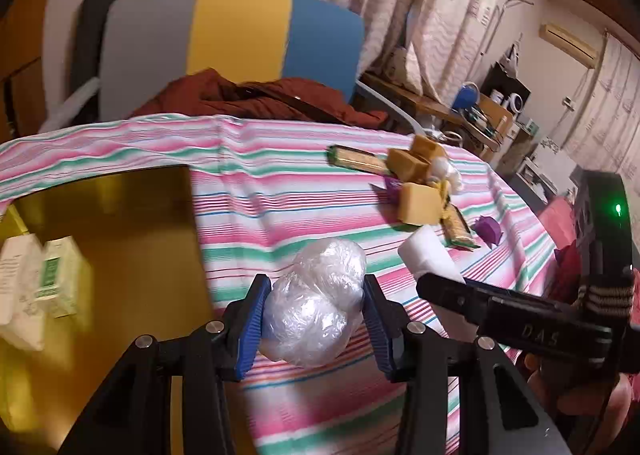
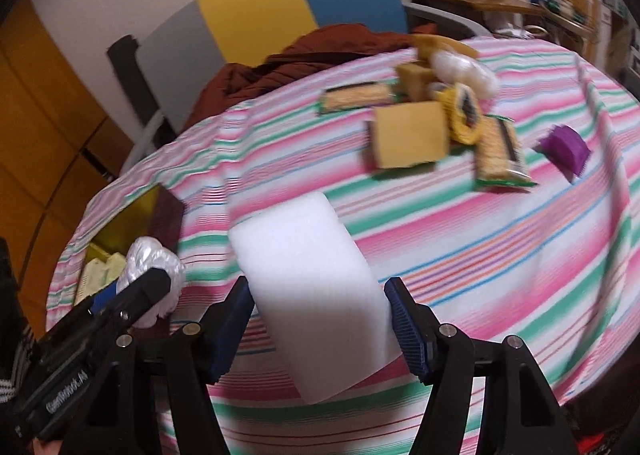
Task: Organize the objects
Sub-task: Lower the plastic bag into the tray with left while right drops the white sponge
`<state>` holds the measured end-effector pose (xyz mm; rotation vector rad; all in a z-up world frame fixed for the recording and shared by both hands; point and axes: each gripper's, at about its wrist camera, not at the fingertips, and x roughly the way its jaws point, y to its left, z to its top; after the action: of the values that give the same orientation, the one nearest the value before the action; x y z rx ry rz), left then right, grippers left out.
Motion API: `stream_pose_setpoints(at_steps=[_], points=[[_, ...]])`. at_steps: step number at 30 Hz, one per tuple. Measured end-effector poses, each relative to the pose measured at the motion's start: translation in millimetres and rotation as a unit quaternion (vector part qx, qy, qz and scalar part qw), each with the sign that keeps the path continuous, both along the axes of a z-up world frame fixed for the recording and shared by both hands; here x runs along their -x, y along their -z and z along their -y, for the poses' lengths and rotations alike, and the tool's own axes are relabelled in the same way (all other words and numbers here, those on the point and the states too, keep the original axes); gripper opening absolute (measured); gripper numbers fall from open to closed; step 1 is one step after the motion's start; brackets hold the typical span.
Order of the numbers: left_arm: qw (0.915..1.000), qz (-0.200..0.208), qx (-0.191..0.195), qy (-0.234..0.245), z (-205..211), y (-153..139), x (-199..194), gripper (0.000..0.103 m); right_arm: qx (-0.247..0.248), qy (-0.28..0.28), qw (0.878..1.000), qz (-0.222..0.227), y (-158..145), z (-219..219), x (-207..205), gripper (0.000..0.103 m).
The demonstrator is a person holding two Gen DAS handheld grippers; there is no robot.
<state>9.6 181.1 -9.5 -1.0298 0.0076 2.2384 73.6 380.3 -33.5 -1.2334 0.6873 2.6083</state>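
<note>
The left wrist view is showing the left gripper [image 1: 314,315] clamping a crumpled clear plastic bag [image 1: 316,303] between its blue pads, just right of a yellow box [image 1: 120,223] holding white cartons [image 1: 52,275] with green labels too blurred to read. The right wrist view is giving only a corner of that box [image 2: 132,211], but it is showing the right gripper [image 2: 320,315] holding a white foam block [image 2: 312,287] tilted above the striped surface [image 2: 480,255]. Farther back, yellow sponges [image 2: 412,135], green snack packets [image 2: 500,155] and a purple piece [image 2: 564,147] are lying in a loose pile. In the left view the right gripper is reaching in from the right, angled leftward, its body reading "DAS". In the right view, the left gripper's lettering is too blurred to read.
</note>
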Motion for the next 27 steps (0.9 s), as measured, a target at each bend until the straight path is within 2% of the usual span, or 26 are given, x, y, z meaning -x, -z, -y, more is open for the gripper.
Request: stream_pose_setpoints(at_steps=[4,13,17,21,27], points=[[0.9997,0.005,-0.007,-0.025,34.3,-1.8,-0.5,0.046,0.003,-0.034,0.999,-0.01,-9.8,29.8,8.9,0.067],[0.9964,0.009,0.014,-0.083,112.5,1.3,-3.6,0.046,0.003,-0.125,0.992,-0.033,-29.9,107.1,31.3,0.067],[0.9921,0.032,0.012,-0.12,150.8,9.9,-0.2,0.046,0.004,-0.161,0.986,-0.034,-30.5,138.9,40.5,0.067],[0.9883,0.037,0.022,-0.146,176.1,17.3,2.0,0.046,0.003,-0.197,0.98,-0.019,-22.9,174.4,54.7,0.067],[0.9836,0.055,0.04,-0.167,203.4,30.8,11.2,0.046,0.018,-0.217,0.976,0.014,-4.5,212.8,70.3,0.068]])
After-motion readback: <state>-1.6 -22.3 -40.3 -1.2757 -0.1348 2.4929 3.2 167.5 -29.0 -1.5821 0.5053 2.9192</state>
